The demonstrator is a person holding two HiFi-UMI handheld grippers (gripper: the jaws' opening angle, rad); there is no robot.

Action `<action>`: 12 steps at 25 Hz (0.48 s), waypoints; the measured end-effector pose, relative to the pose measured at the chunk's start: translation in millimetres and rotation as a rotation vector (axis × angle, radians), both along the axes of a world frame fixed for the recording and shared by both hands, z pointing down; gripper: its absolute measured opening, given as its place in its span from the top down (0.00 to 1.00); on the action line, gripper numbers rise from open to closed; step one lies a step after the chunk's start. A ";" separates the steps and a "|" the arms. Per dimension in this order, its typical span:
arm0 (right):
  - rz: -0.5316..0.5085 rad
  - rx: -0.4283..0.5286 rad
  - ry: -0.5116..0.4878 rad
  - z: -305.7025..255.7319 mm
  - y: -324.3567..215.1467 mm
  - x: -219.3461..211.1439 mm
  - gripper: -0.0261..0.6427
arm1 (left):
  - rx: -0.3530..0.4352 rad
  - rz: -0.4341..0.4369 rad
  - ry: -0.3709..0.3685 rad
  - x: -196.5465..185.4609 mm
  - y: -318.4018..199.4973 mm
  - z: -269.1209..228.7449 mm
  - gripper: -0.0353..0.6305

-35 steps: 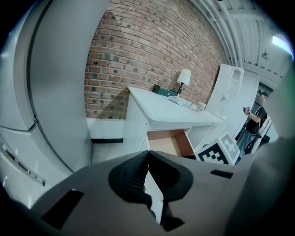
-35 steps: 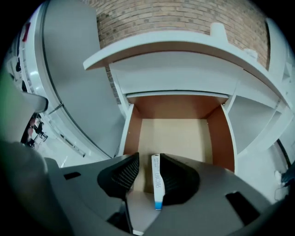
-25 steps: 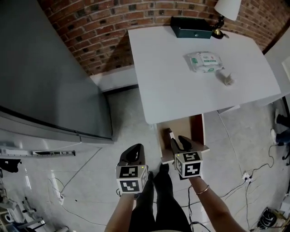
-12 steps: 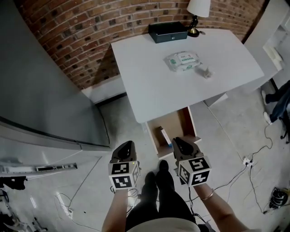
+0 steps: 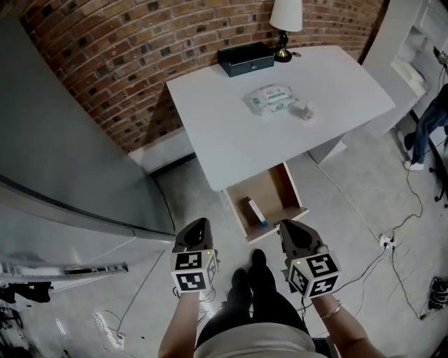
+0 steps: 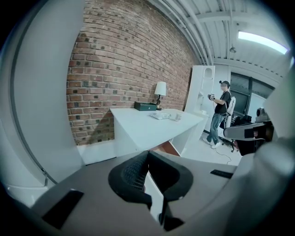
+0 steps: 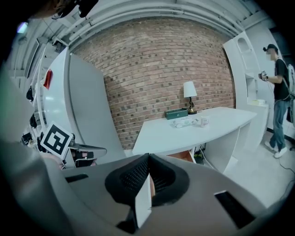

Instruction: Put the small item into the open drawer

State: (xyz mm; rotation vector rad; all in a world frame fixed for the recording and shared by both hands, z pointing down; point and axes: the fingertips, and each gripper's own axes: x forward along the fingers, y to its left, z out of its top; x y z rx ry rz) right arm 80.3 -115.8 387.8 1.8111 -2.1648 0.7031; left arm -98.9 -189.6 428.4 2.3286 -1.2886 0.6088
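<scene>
The right gripper (image 5: 291, 232) has its jaws pressed together on nothing, and so does the left gripper (image 5: 195, 231) beside it. Just ahead of the right one, a small white box (image 5: 255, 210) with a blue end lies flat inside the open wooden drawer (image 5: 278, 192).

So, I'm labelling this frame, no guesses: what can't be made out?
Back of the drawer: head view, under the desk top.
Print on the small box: head view, too small.
Top of the lamp: head view, cut by the edge.
Label of the wipes pack: all views, too small.
</scene>
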 end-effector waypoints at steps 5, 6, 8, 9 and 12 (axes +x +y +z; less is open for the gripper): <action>0.017 0.043 0.008 -22.9 16.2 2.5 0.95 | 0.025 0.026 -0.015 -5.4 15.7 -13.8 0.92; 0.018 0.050 0.013 -26.3 18.8 2.7 0.95 | 0.028 0.028 -0.016 -7.2 18.8 -15.1 0.92; 0.018 0.060 0.023 -31.5 23.4 2.9 0.95 | 0.030 0.026 -0.014 -10.8 24.3 -17.2 0.92; 0.018 0.062 0.027 -33.1 25.5 3.1 0.95 | 0.030 0.024 -0.013 -12.2 26.7 -18.1 0.92; 0.020 0.065 0.037 -36.8 31.7 3.4 0.95 | 0.034 0.021 -0.012 -14.7 32.9 -21.8 0.92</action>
